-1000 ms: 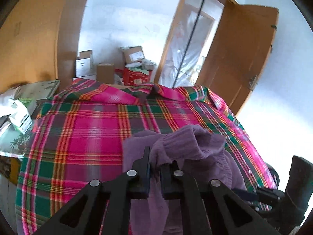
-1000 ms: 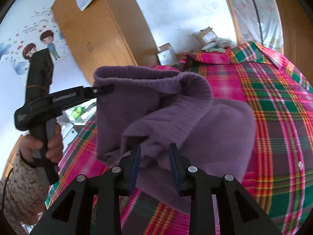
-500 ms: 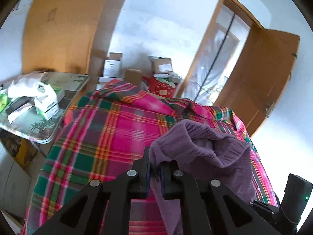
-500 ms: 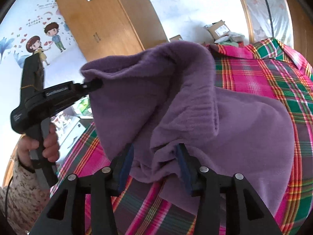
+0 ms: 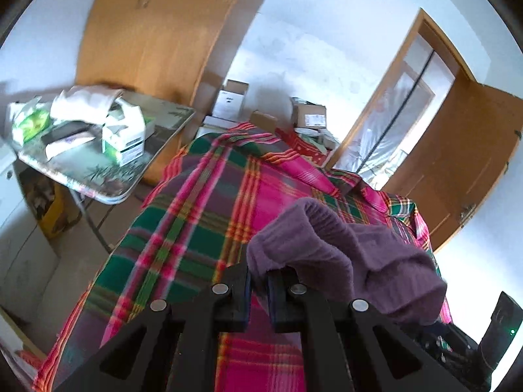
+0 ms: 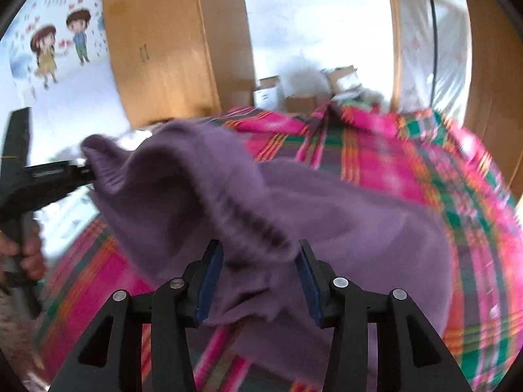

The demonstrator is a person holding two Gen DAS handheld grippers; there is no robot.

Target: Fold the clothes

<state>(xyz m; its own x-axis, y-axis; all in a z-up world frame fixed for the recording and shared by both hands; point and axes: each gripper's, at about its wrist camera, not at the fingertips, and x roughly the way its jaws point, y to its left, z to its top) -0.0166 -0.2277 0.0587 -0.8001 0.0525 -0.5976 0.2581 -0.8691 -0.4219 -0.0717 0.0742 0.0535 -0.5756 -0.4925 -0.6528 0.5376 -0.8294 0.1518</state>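
Over the last second both cameras have tilted up and the right gripper (image 6: 258, 271) has spread its jaws: they were close together around the purple sweater (image 6: 327, 228) and now stand wide apart, with a bunched ribbed edge lying loosely between them. That gripper is open and holds nothing firmly. The left gripper (image 5: 259, 282) is clamped shut on another ribbed edge of the sweater (image 5: 343, 261), which rises from its jaws in a lump and sags away to the right. In the right wrist view the same gripper (image 6: 86, 171) shows at the left edge, pinching a corner of the knit, with the person's hand (image 6: 23, 248) on its handle.

Most of the sweater hangs or drapes just above the plaid bedspread (image 5: 183, 238), and its far part appears to rest on it.

The main risk, as I judge it, is that with only one firm hold the sweater swings or slumps into a heap, so any fold line is lost. The knit is soft and heavy, so it may also stretch at the pinched corner or slip out of it. If the right gripper closes where it is, it could catch several layers at once and lock in a crooked fold. Both views are blurred by motion, and a quick move could drag the bedspread too.

Beyond the bed, a folding table (image 5: 108, 170) cluttered with boxes stands left, cardboard boxes (image 5: 228, 98) sit by the wall, and a wooden door (image 5: 457, 163) is open at right.
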